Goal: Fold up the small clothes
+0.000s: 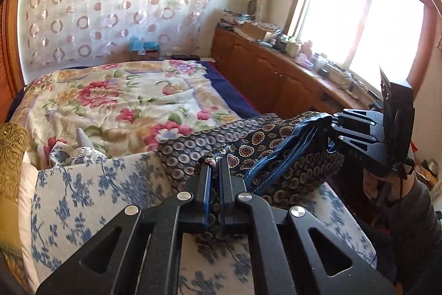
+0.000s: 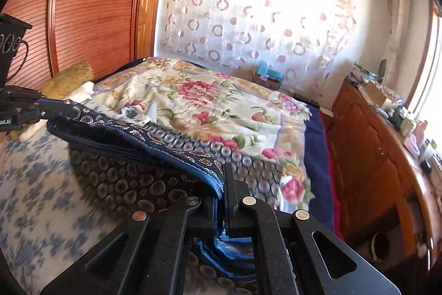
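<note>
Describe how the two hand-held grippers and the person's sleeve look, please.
Both are matte black. The left hand-held gripper has flat fingers with blue pads, slotted linkage arms and round silver pivot pins. The right hand-held gripper carries a black boxy top, pale lettering and thin dark cables. The sleeve below it is dark grey.

The left tongs [image 1: 215, 165] are closed, their blue-edged pads pinching the patterned garment [image 1: 270, 148] at one end, pointing down and forward. The right tongs [image 2: 221, 184] are likewise clamped on the garment's blue-trimmed edge at the opposite end. In the left wrist view the right tongs sit to the garment's right, gripped by a hand [image 1: 371, 181] with a dark sleeve [image 1: 420, 209] behind it.
</note>
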Demonstrator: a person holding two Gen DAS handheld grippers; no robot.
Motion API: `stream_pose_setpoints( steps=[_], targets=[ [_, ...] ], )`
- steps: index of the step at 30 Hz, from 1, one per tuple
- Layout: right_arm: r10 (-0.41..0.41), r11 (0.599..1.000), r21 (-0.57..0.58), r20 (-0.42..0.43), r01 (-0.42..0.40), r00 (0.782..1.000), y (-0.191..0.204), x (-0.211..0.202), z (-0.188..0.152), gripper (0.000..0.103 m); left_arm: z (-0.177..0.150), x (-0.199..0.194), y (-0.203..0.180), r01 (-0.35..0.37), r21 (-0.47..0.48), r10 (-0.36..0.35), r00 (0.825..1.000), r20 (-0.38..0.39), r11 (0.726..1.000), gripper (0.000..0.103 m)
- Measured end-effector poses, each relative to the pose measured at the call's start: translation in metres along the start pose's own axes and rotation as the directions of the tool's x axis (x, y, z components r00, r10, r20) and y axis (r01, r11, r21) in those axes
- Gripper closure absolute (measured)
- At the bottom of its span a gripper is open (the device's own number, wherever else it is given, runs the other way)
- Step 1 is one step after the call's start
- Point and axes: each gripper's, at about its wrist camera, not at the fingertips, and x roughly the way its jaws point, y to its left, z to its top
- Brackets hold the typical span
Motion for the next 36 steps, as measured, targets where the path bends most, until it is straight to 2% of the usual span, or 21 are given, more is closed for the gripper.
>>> stream_pose_setpoints(
  steps=[2, 6, 7, 9, 11, 12, 15, 16, 21, 27, 30, 34, 36],
  targets=[
    [0.016, 1.0, -0.005, -0.01, -0.016, 1.0, -0.003, 0.02, 0.007, 0.101, 0.003, 0.011, 0.009, -0.015, -0.002, 0.015, 1.0, -0.017, 1.0, 0.092],
    [0.023, 0.999, -0.021, -0.037, -0.024, 0.999, -0.01, 0.06, 0.013, 0.1, 0.008, 0.026, 0.027, -0.054, 0.009, 0.054, 0.999, -0.004, 0.998, 0.051],
    [0.029, 0.999, -0.015, -0.05, -0.029, 0.998, -0.012, 0.068, 0.012, 0.1, 0.009, 0.027, 0.03, -0.057, 0.009, 0.057, 0.998, -0.001, 0.998, 0.045],
    [0.029, 1.0, 0.0, -0.073, -0.029, 0.997, -0.016, 0.088, 0.013, 0.1, 0.009, 0.032, 0.036, -0.049, -0.005, 0.049, 0.999, -0.004, 0.999, 0.038],
    [0.026, 0.999, 0.025, -0.094, -0.023, 0.995, -0.023, 0.101, 0.016, 0.1, 0.006, 0.041, 0.04, -0.056, -0.005, 0.056, 0.998, -0.026, 0.998, 0.038],
    [0.018, 0.999, 0.04, -0.103, -0.014, 0.994, -0.026, 0.104, 0.02, 0.093, 0.003, 0.049, 0.041, -0.065, 0.006, 0.065, 0.996, -0.053, 0.998, 0.038],
    [-0.046, 0.996, 0.074, -0.089, 0.053, 0.995, -0.034, 0.098, 0.027, 0.057, -0.006, 0.072, 0.047, -0.077, 0.003, 0.077, 0.99, -0.116, 0.997, 0.038],
    [-0.055, 0.994, 0.087, -0.076, 0.062, 0.996, -0.036, 0.089, 0.029, 0.05, -0.007, 0.078, 0.048, -0.077, 0.0, 0.077, 0.988, -0.136, 0.997, 0.038],
    [-0.089, 0.986, 0.137, -0.05, 0.095, 0.995, -0.051, 0.052, 0.022, 0.045, -0.014, 0.109, 0.062, -0.084, -0.051, 0.069, 0.969, -0.237, 0.995, 0.038],
    [-0.081, 0.975, 0.201, -0.1, 0.1, 0.992, -0.071, 0.022, -0.018, 0.04, -0.009, 0.124, 0.056, -0.054, -0.064, 0.035, 0.965, -0.26, 0.996, 0.039],
    [-0.026, 0.958, 0.279, -0.152, 0.068, 0.988, -0.085, 0.028, -0.03, 0.035, -0.007, 0.127, 0.052, -0.047, -0.056, 0.031, 0.965, -0.259, 0.997, 0.047],
    [0.053, 0.936, 0.351, -0.192, 0.018, 0.98, -0.095, 0.039, -0.037, 0.035, -0.005, 0.13, 0.048, -0.047, -0.042, 0.035, 0.967, -0.253, 0.998, 0.057],
    [0.104, 0.911, 0.411, -0.215, -0.007, 0.971, -0.1, 0.049, -0.04, 0.035, -0.005, 0.131, 0.048, -0.047, -0.045, 0.034, 0.967, -0.252, 0.998, 0.06]
  ],
)
